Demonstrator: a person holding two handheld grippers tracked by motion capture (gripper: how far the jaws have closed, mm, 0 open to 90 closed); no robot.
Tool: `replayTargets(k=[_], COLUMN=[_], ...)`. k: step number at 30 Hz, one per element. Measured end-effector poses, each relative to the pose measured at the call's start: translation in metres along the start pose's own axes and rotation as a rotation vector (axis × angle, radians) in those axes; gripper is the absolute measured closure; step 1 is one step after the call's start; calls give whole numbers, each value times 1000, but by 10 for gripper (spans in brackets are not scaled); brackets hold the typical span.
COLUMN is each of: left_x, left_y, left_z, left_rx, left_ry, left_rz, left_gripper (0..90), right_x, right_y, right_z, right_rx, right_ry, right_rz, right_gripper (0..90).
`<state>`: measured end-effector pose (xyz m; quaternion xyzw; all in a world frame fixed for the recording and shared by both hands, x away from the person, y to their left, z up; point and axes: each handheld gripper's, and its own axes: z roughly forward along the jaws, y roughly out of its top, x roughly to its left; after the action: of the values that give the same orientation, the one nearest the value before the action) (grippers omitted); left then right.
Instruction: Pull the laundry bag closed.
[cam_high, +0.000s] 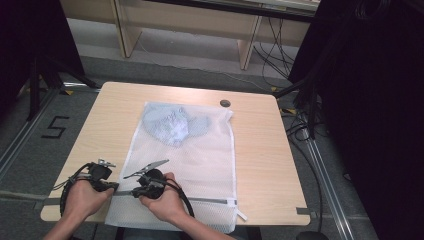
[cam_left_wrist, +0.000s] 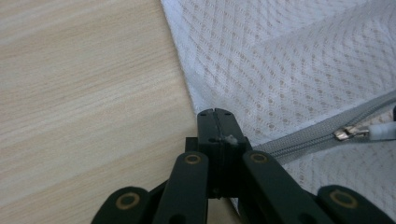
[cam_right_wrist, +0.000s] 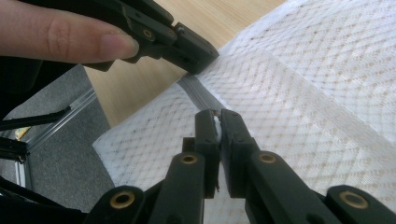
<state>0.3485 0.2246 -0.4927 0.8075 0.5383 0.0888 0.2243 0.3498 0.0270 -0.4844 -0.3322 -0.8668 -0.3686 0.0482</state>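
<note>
A white mesh laundry bag (cam_high: 195, 160) is laid flat on a light wooden table (cam_high: 260, 150), with a crumpled pale blue garment (cam_high: 172, 125) seen through the mesh at its far end. The bag's long axis runs from the person's edge of the table away toward the far edge, tilted slightly to the right. Its opening end points toward the person, and a grey zipper (cam_high: 210, 200) runs across that near end, at right angles to the long axis.

The left claw (cam_high: 114, 186) is closed on the bag's near left edge, just where the zipper tape ends; in the left gripper view its jaws are pressed together on the mesh border. This grip appears meant to anchor the bag so that the zipper can be drawn without the fabric bunching.

The right claw (cam_right_wrist: 218, 116) is narrowed around a small white tab, judged to be the zipper pull (cam_left_wrist: 364, 133), which is seen just beside the left claw. The slider thus sits at the zipper's left end, and the white pull cord points along the zipper line toward the right.
</note>
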Motion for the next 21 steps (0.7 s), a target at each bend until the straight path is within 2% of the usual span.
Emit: replayTargets(k=[2,3,5,6,7,8,9,11,13,18,20,21], left_x=[0,0,0,0,-1,-1,-2,-1,-1,-1,-1,-1], left_y=[-1,0,0,-1,-1,-1,-1,-1,-1,-1,-1,-1], left_z=[1,0,0,1,0,0,1,1,0,0,0,0], left_rx=[-18,4,2,-16,-15,-18,-27,-18,-19,-19,-20,-19], left_ry=[2,1,0,4,15,10,13,9,14,13,14,14], left_rz=[-2,2,0,-2,-12,-5,-21,-2,-14,-12,-11,-11], left_gripper=[900,900,900,900,900,900,900,900,900,900,900,900], right_x=[0,-1,-1,0,0,0,0,0,-1,-2,-1,-2], right_y=[0,0,0,0,-1,-1,-1,-1,-1,-2,-3,-3], right_z=[-1,-2,-3,-3,-4,-4,-5,-6,-7,-9,-9,-10], right_rx=[0,-3,-3,-1,-3,0,0,1,-1,-4,1,-3], right_ry=[2,1,6,6,-2,4,3,-1,-5,-5,5,-1], right_rz=[10,1,0,0,0,5,3,3,3,-12,9,0], right_gripper=[871,871,871,871,871,871,871,871,871,871,871,871])
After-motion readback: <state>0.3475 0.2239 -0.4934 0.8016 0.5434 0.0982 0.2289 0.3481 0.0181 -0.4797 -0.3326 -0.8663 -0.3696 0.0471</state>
